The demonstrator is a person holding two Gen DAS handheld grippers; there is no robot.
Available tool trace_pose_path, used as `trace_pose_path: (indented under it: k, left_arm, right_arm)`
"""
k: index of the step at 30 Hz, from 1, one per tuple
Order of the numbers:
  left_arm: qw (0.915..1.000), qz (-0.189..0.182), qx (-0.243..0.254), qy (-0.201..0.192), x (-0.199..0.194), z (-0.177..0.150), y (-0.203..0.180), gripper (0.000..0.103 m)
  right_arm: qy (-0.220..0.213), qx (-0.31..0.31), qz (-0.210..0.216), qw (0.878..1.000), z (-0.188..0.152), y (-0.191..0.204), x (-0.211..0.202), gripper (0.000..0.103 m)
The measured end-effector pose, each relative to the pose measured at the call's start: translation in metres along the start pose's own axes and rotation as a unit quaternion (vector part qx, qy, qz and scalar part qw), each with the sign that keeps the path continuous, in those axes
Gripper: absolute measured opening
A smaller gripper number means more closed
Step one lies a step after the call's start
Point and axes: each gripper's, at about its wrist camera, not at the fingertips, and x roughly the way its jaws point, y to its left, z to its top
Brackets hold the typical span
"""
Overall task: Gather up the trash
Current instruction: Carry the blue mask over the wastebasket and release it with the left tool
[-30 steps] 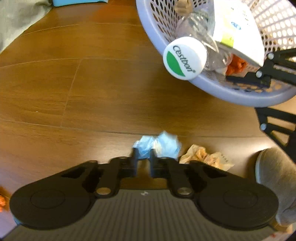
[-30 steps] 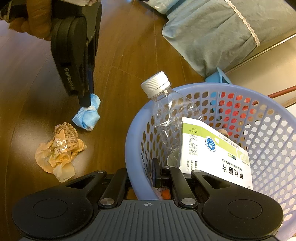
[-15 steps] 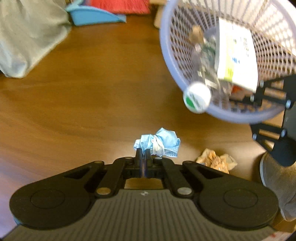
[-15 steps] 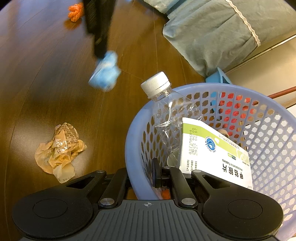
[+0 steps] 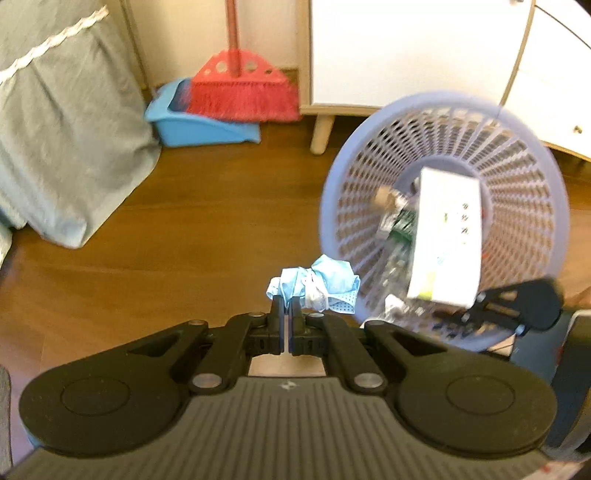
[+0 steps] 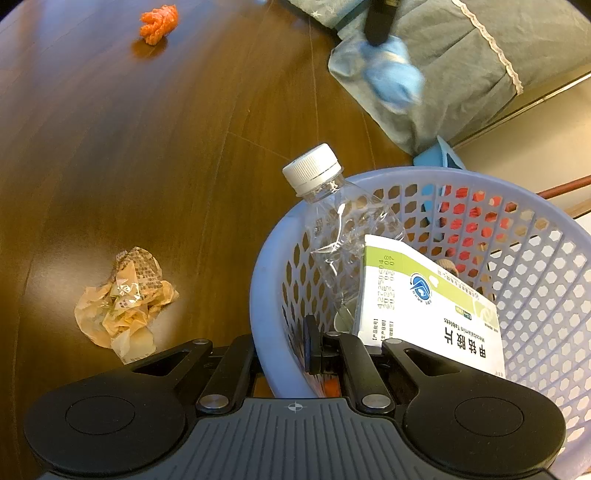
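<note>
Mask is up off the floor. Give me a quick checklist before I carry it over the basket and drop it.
1. Left hand-held gripper shut on the blue mask: ok.
2. Mask over the basket opening: not ok, it is beside the rim.
3. Right hand-held gripper clamped on the basket rim: ok.
4. Room in the basket beside the bottle and pill box: ok.
5. Mask grip firm enough for the carry: cannot tell, only an edge is pinched.
6. Floor trash all collected: not ok, the crumpled wrapper and orange scrap remain.
</note>
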Motion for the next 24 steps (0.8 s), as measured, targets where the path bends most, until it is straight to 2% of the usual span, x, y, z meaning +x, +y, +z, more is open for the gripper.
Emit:
trace_pose_path:
  k: [5, 18, 24]
  left_arm:
    - [1.0, -0.003, 0.003, -0.008, 0.002, 0.012, -0.019, 0.0]
    - [0.9996, -0.02, 0.007, -0.021, 0.012, 0.032, -0.039, 0.0]
    - [0.9988, -0.029, 0.022, -0.032, 0.02, 0.052, -0.052, 0.0]
  right_arm:
    - [-0.005, 0.001, 0.003, 1.0, 0.001, 0.002, -0.002, 0.004]
    - [-0.014, -0.001, 0.009, 1.0, 0.001, 0.01, -0.005, 0.004]
    - [-0.014, -0.002, 0.009, 1.0, 0.001, 0.012, -0.004, 0.004]
